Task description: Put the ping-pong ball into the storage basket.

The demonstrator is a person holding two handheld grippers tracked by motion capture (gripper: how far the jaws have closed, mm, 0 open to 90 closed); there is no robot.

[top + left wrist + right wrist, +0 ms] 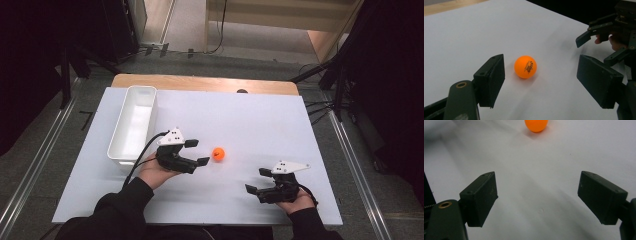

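An orange ping-pong ball [218,154] lies on the white table top [260,120], near its middle. My left gripper [197,152] lies level just left of the ball and points at it, with its jaws open. In the left gripper view the ball [525,67] rests on the table a little beyond the jaw tips, nearer the left jaw, and neither pad touches it. My right gripper [256,180] rests near the front right, open with nothing between its jaws, and points left. In the right gripper view the ball [536,125] sits far ahead at the top edge.
A long white bin [141,88] stands along the table's left side, just behind my left hand. A wooden strip [200,82] runs along the far edge. In the left gripper view the right gripper [596,47] shows at the upper right.
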